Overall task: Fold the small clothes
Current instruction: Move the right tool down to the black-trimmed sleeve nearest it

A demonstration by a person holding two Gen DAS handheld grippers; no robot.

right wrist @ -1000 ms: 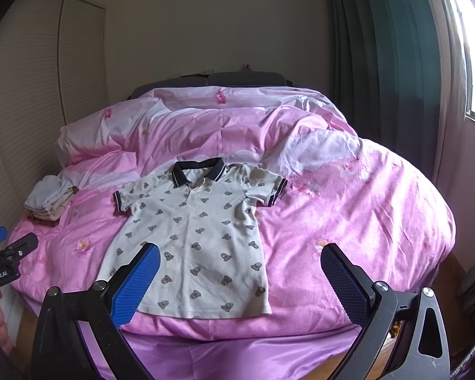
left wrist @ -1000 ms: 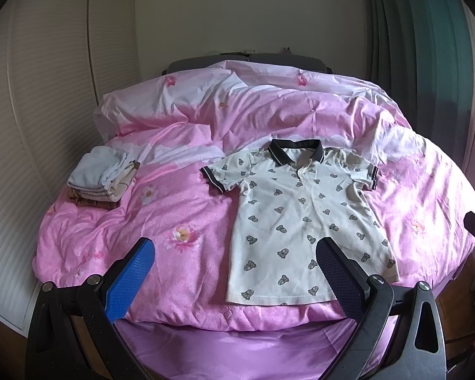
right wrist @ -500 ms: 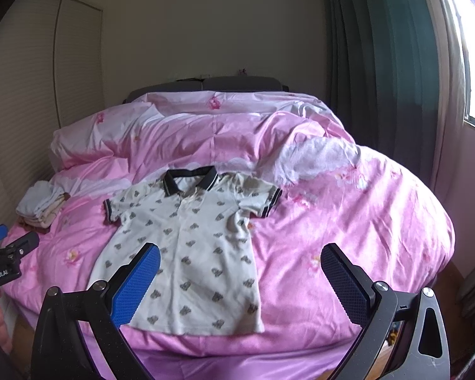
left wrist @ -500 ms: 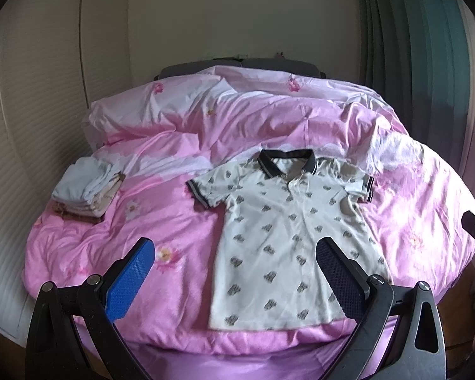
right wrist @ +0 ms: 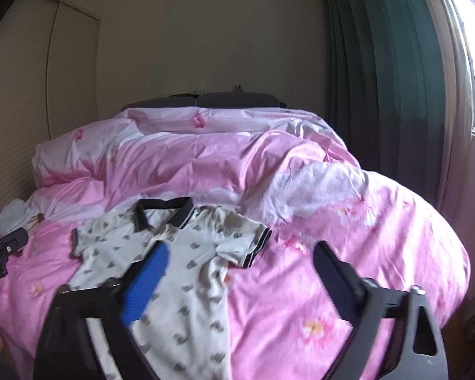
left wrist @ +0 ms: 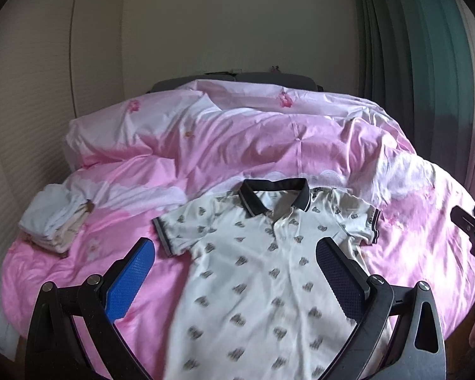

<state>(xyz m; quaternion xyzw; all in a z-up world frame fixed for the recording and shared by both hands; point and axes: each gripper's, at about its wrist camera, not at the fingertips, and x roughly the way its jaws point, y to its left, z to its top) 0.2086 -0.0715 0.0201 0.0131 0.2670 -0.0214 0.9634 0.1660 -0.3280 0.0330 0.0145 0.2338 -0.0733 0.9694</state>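
Note:
A small white polo shirt (left wrist: 262, 253) with a dark collar and grey pattern lies flat, front up, on the pink duvet (left wrist: 237, 145). In the left wrist view my left gripper (left wrist: 234, 250) hangs open above the shirt's chest, holding nothing. In the right wrist view the same shirt (right wrist: 186, 253) lies at lower left. My right gripper (right wrist: 240, 253) is over the shirt's right sleeve and side; its jaws are closing, with no cloth pinched between the fingers. The right gripper's edge shows at the far right of the left view (left wrist: 471, 231).
A stack of folded clothes (left wrist: 53, 221) sits at the bed's left edge. Rumpled duvet folds rise behind the shirt. A wardrobe (left wrist: 47, 95) stands on the left; dark green curtains (right wrist: 380, 95) and a window (right wrist: 471, 47) are on the right.
Both grippers have moved forward and a little lower toward the shirt, which now looks larger. The right gripper's blue finger has swung inward, narrowing the gap.

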